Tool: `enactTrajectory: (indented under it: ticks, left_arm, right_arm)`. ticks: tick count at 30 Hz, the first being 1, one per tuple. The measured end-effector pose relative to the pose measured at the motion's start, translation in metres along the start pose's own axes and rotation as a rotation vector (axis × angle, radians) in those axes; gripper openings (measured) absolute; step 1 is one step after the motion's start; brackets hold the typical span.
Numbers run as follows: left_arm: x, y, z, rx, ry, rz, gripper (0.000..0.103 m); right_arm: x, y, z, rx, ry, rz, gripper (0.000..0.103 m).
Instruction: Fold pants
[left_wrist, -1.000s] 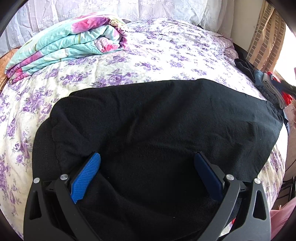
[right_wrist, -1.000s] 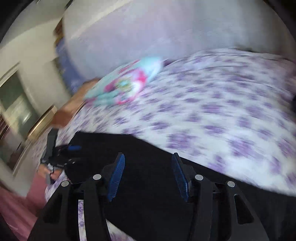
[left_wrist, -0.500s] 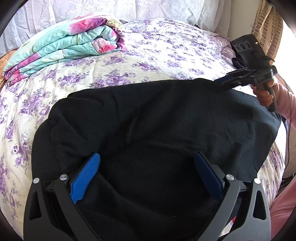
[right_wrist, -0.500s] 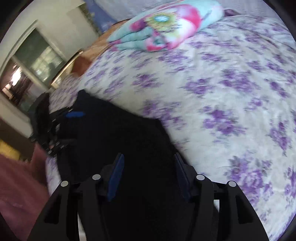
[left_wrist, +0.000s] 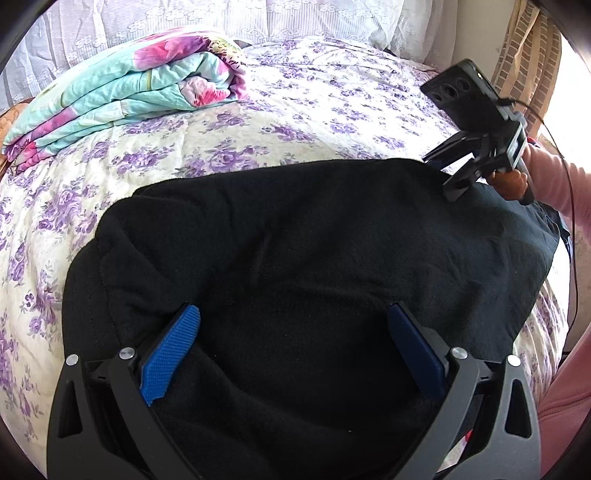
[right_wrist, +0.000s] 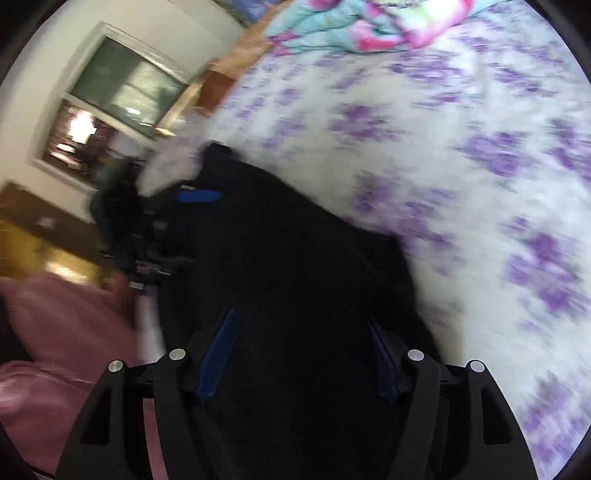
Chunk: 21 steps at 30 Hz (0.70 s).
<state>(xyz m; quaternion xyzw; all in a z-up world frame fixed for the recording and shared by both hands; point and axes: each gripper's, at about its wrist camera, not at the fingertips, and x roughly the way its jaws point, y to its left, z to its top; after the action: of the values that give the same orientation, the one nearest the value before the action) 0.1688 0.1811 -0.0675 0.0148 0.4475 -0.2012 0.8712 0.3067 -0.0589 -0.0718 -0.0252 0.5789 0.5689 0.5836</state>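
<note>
Both my tools gape wide over the black pants (left_wrist: 314, 236) on the bed (left_wrist: 295, 110): left tool (left_wrist: 295, 354) w/ fabric between its fingers, right tool (right_wrist: 301, 354) likewise.

Both wrist cameras sit close over the black pants (left_wrist: 314, 251) on the bed (left_wrist: 295, 122) — facing across it from opposite ends, beyond their fingers.

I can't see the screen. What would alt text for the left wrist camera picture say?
Black pants lie spread across a bed with a purple-flowered cover, under the open left gripper in the foreground. At the pants' far right edge, a hand holds the right gripper low over the cloth. A folded turquoise and pink quilt sits at the back left.
</note>
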Motion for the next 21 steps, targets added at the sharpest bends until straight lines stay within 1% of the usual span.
enactTrajectory:
  ticks: [2, 5, 7, 9, 10, 12, 13, 14, 16, 17, 19, 20, 21]
  left_arm:
    - [0.0, 0.0, 0.0, 0.0, 0.0, 0.0, 0.099]
    - [0.0, -0.002, 0.0, -0.002, -0.001, 0.001, 0.099]
    - [0.0, -0.002, 0.0, -0.001, -0.002, -0.001, 0.099]
    - [0.0, -0.002, 0.002, -0.003, -0.005, -0.003, 0.099]
    - [0.0, -0.002, 0.002, -0.004, -0.006, -0.005, 0.099]
    - [-0.001, -0.001, 0.002, -0.007, -0.009, -0.008, 0.099]
    - [0.0, -0.001, 0.003, -0.008, -0.01, -0.006, 0.099]
    - [0.0, -0.001, 0.004, -0.008, -0.01, -0.002, 0.099]
    - [-0.001, -0.003, 0.004, -0.004, -0.013, 0.008, 0.099]
    - [0.0, -0.004, 0.004, -0.002, -0.014, 0.014, 0.099]
    - [0.0, -0.005, 0.003, 0.0, -0.014, 0.021, 0.099]
    - [-0.001, -0.005, 0.003, 0.001, -0.014, 0.026, 0.099]
    - [-0.001, -0.005, 0.002, 0.001, -0.014, 0.031, 0.099]
  right_arm:
    - [0.002, 0.003, 0.006, -0.008, -0.027, 0.071, 0.069]
    - [0.002, 0.002, 0.014, -0.017, -0.089, 0.01, 0.069]
    - [-0.009, -0.009, 0.018, 0.024, -0.181, 0.013, 0.067]
    - [-0.017, -0.024, 0.021, 0.082, -0.232, 0.055, 0.052]
    - [-0.017, -0.03, 0.022, 0.1, -0.232, 0.058, 0.049]
    - [-0.008, -0.035, 0.022, 0.096, -0.212, -0.013, 0.03]
    - [-0.006, -0.036, 0.021, 0.091, -0.21, -0.037, 0.023]
    - [-0.006, -0.039, 0.02, 0.092, -0.213, -0.061, 0.011]
    - [-0.01, -0.05, 0.018, 0.128, -0.23, -0.047, 0.011]
    - [-0.011, -0.051, 0.016, 0.137, -0.231, -0.063, 0.011]
    - [-0.013, -0.04, 0.016, 0.124, -0.229, -0.156, 0.012]
    - [-0.017, -0.033, 0.015, 0.124, -0.228, -0.198, 0.021]
    - [-0.026, -0.022, 0.012, 0.133, -0.247, -0.303, 0.045]
